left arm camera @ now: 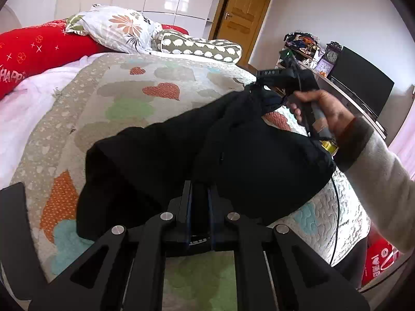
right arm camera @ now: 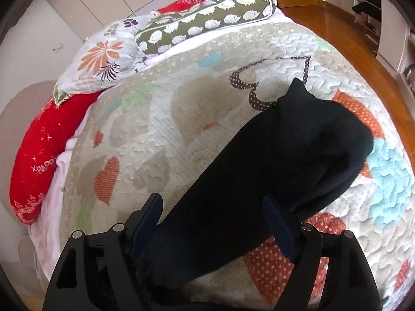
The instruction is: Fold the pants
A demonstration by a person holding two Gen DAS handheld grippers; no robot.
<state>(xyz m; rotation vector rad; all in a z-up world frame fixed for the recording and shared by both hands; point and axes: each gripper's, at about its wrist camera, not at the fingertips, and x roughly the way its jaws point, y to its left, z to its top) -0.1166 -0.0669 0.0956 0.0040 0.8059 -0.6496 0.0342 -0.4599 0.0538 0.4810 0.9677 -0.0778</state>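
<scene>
On the heart-print quilt (right arm camera: 160, 119) lie black pants (left arm camera: 207, 150); left gripper (left arm camera: 198, 194) clamps them, right gripper (right arm camera: 215, 223) fingers spread around them, pillows (right arm camera: 205, 23) far behind.

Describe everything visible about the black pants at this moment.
The black pants are a soft, knit-looking fabric, bunched and partly doubled over rather than flat. They hang and drape over the heart-patterned quilt on the bed. The left gripper is shut on one edge. In the right wrist view the cloth runs between the right gripper's fingers, which stand apart, so it is not clamped there. No pockets or labels can be made out.
</scene>
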